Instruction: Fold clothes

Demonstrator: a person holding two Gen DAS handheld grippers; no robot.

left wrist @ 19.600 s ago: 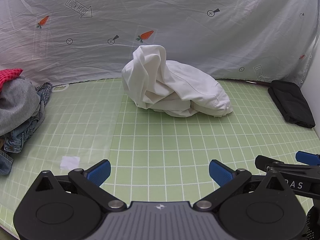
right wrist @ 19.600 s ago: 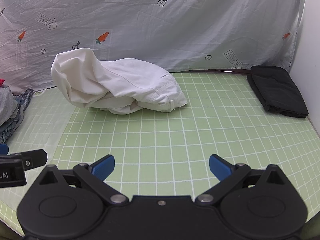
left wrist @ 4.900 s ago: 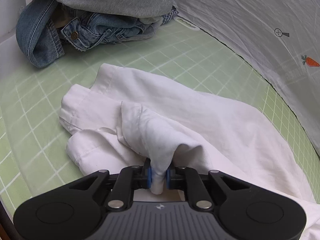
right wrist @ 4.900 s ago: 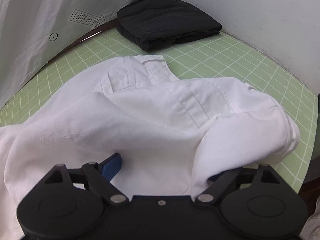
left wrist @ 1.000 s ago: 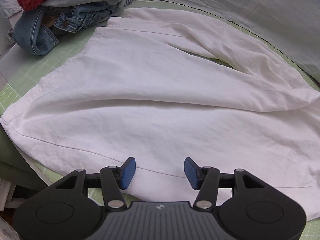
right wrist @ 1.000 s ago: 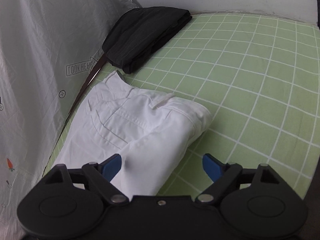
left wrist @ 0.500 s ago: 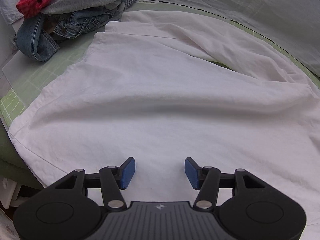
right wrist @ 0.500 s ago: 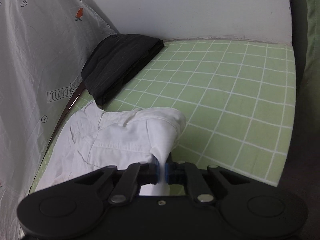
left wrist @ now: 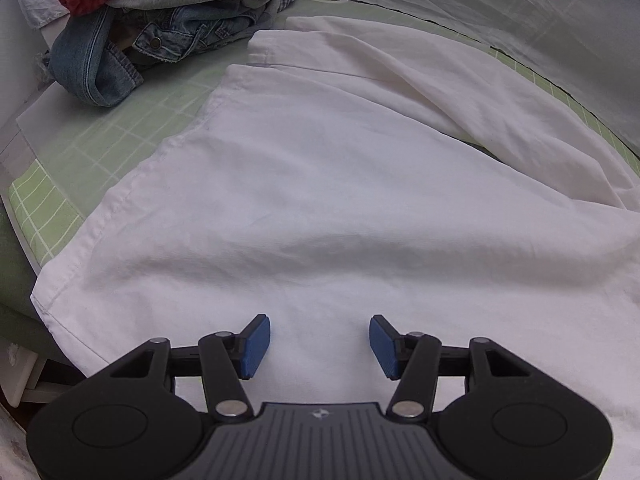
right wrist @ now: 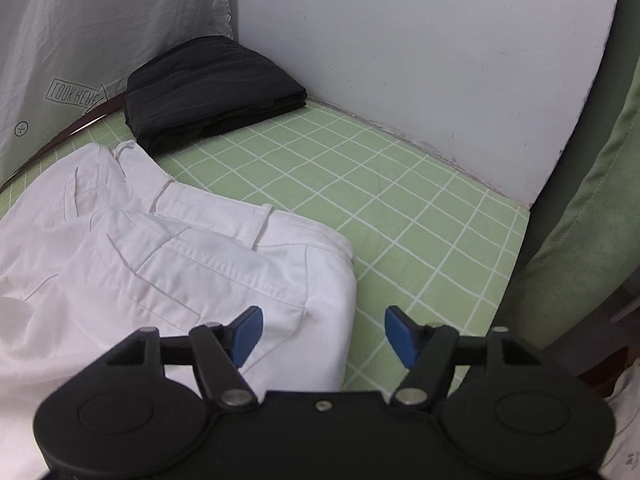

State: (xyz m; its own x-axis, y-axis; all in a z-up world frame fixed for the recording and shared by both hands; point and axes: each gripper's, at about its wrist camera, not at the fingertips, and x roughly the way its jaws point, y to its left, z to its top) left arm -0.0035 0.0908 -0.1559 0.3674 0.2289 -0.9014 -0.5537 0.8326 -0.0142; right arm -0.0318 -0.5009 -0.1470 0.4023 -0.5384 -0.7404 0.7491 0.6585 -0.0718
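The white trousers (left wrist: 320, 208) lie spread on the green grid mat (right wrist: 400, 216). The left gripper (left wrist: 319, 344) hovers over a leg, jaws apart, empty. The right gripper (right wrist: 322, 334), jaws just opened, stands over the waistband corner, pads clear of it.

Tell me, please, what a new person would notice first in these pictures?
First the white trousers, spread flat over the green grid mat, under both open grippers. Next the heap of jeans and grey clothes at the mat's far left, and the folded black garment in the far right corner.
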